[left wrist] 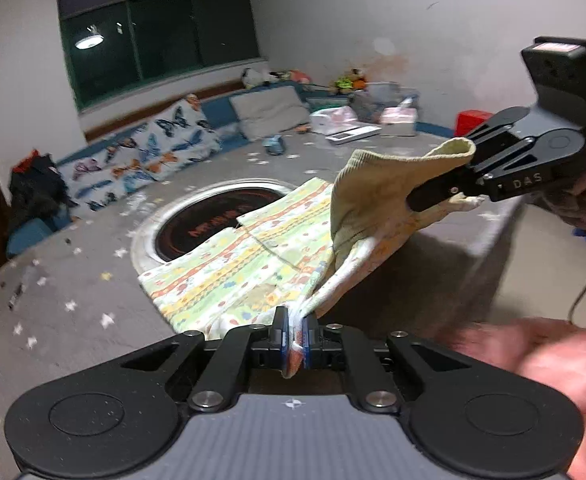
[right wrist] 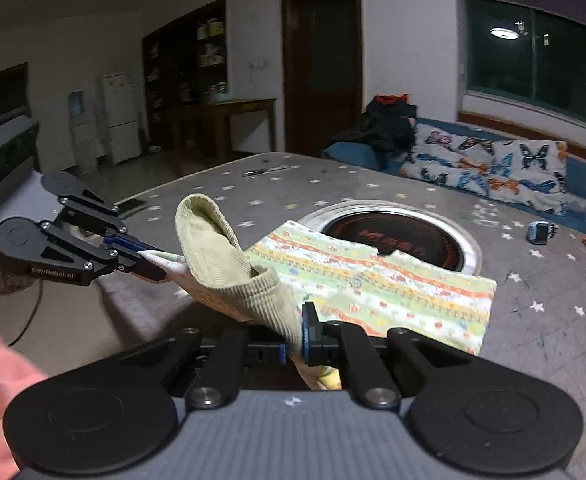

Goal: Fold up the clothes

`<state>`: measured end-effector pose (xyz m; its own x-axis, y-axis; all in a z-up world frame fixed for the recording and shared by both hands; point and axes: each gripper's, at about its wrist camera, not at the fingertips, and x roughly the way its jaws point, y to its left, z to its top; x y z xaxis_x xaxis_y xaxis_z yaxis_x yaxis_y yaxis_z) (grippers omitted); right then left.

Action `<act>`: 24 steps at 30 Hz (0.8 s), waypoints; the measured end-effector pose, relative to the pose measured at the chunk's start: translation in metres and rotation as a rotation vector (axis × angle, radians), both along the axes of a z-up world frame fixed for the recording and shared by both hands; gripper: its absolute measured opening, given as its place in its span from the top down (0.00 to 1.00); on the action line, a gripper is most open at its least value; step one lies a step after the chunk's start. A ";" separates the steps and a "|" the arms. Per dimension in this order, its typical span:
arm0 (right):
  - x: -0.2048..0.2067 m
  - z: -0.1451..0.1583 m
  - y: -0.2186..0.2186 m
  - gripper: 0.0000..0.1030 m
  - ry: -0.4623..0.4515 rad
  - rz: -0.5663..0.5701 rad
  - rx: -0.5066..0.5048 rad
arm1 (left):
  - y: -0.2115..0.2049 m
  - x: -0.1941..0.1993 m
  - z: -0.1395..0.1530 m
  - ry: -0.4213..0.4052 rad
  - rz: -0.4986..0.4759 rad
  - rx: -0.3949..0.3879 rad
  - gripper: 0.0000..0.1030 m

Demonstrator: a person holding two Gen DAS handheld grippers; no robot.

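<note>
A small patterned garment (left wrist: 233, 272) with green, yellow and orange stripes lies partly on the grey starred table (left wrist: 73, 280), over the round burner inset (left wrist: 209, 220). Its ribbed pale-green waistband (left wrist: 369, 184) is lifted off the table. My left gripper (left wrist: 296, 332) is shut on the garment's near edge. My right gripper (left wrist: 433, 196) is shut on the waistband end, above the table's right edge. In the right wrist view, the right gripper (right wrist: 293, 340) pinches the ribbed band (right wrist: 229, 264), the left gripper (right wrist: 149, 264) pinches a white edge, and the rest of the garment (right wrist: 393, 288) lies flat.
The burner inset (right wrist: 401, 236) is sunk in the table middle. A butterfly-print cushion (left wrist: 141, 156) and a blue bench run along the far side, with boxes and toys (left wrist: 353, 120) at the far right. A small blue object (right wrist: 541, 232) lies on the table.
</note>
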<state>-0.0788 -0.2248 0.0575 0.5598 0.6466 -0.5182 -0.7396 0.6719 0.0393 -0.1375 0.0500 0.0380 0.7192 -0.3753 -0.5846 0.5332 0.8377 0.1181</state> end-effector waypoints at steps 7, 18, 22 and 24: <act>-0.002 0.017 -0.003 0.94 0.059 0.038 -0.004 | 0.010 0.002 0.009 0.047 0.016 -0.073 0.93; 0.107 0.030 0.031 0.94 0.044 0.069 -0.068 | 0.042 0.106 0.009 0.063 0.126 -0.174 0.93; 0.165 0.011 0.058 0.94 0.062 0.021 -0.091 | 0.051 0.159 -0.008 0.123 0.200 -0.206 0.93; 0.188 -0.005 0.069 0.95 0.083 -0.023 -0.090 | 0.055 0.184 -0.023 0.170 0.242 -0.224 0.94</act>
